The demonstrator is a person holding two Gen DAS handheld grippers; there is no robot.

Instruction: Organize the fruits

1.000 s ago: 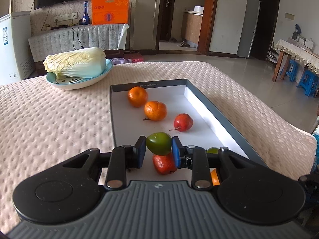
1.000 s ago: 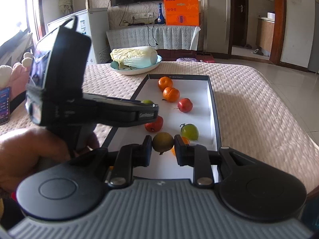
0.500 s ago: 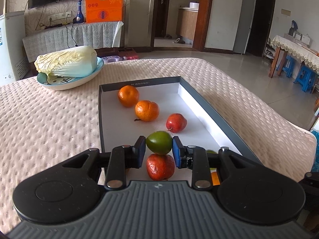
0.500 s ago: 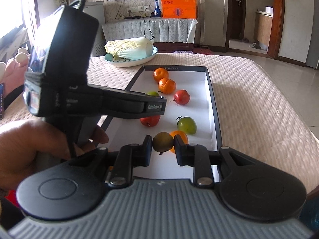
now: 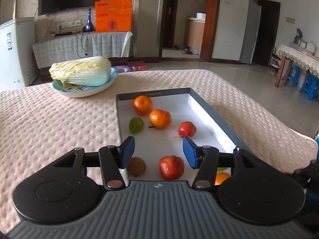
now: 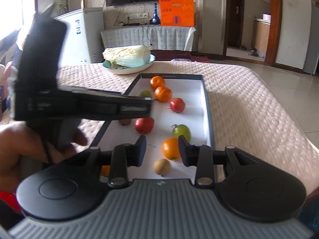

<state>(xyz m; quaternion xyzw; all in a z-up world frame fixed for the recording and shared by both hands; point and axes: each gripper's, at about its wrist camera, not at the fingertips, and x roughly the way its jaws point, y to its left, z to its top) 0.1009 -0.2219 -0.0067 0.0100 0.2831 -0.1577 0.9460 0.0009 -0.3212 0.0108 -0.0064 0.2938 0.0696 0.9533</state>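
Note:
A shallow grey tray [image 5: 217, 117] with a white floor holds several fruits. My left gripper [image 5: 158, 151] is open and empty above the tray's near half. A green fruit [image 5: 136, 124] lies by the left wall next to two oranges [image 5: 160, 119]. A red apple [image 5: 186, 129], a larger red fruit [image 5: 171, 167] and a brown kiwi [image 5: 136, 166] lie nearer. My right gripper [image 6: 161, 151] is open and empty above the near end. A brown kiwi [image 6: 161, 166] lies below it, next to an orange [image 6: 170, 148] and a green apple [image 6: 181, 132].
A blue bowl [image 5: 83, 91] with a cabbage [image 5: 80, 71] stands on the quilted table beyond the tray's far left corner. The left gripper's body and the hand on it [image 6: 59, 107] fill the left of the right wrist view, over the tray's left edge.
Both grippers have opened. The left one let go of the green fruit, which now lies by the left wall. The right one let go of the brown kiwi, now on the tray floor.

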